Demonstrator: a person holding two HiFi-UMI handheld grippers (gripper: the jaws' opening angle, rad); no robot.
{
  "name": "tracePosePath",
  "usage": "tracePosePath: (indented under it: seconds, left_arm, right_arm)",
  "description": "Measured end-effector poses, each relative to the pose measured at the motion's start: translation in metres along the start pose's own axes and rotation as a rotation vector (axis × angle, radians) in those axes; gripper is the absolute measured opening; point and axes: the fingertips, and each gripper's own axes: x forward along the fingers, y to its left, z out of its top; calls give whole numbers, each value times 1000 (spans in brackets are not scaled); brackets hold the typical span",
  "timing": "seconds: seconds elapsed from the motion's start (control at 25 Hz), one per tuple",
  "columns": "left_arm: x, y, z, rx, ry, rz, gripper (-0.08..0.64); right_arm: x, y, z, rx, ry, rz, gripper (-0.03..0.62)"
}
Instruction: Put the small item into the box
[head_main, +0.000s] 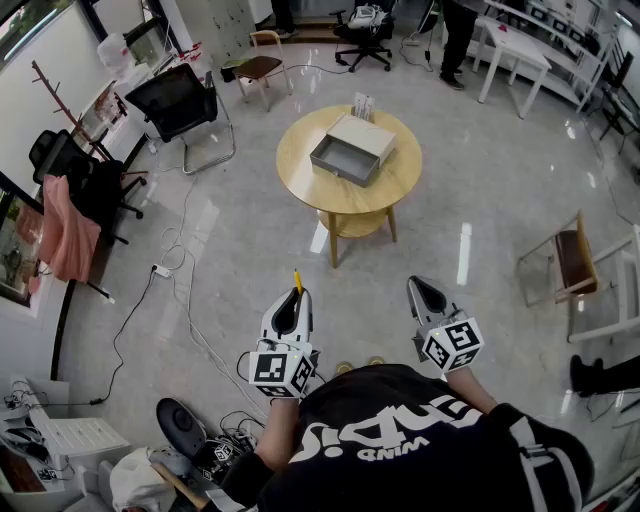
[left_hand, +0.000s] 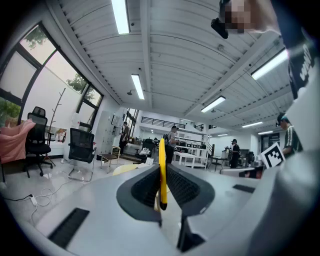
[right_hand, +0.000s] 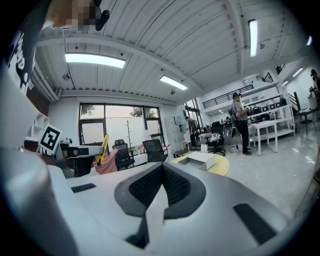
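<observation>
My left gripper (head_main: 296, 292) is shut on a thin yellow pen (left_hand: 162, 170), whose tip sticks up past the jaws as the pen (head_main: 297, 281) in the head view. My right gripper (head_main: 425, 290) is shut with nothing between its jaws, and it sees the yellow pen (right_hand: 103, 148) off to its left. Ahead stands a round wooden table (head_main: 300, 150) carrying a white box with an open grey drawer (head_main: 343, 160). The same box (right_hand: 202, 159) shows low on the table in the right gripper view. Both grippers are held close to my body, well short of the table.
A black office chair (head_main: 178, 100) and a wooden chair (head_main: 260, 65) stand beyond the table on the left. Cables and a power strip (head_main: 162, 271) lie on the glossy floor at left. A wooden chair (head_main: 572, 262) stands at right. People stand at the far desks.
</observation>
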Motion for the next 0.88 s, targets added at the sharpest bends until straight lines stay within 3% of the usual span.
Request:
tracePosePath:
  seconds: [0.52, 0.76, 0.88]
  left_arm:
    - [6, 12, -4, 6, 11, -33, 52]
    - [5, 27, -6, -31, -4, -50, 52]
    - [10, 28, -7, -7, 7, -65, 52]
  right_arm:
    - [8, 22, 1, -10, -26, 20, 4]
    - [11, 29, -8, -8, -48, -18, 5]
    - [11, 26, -7, 2, -53, -43, 5]
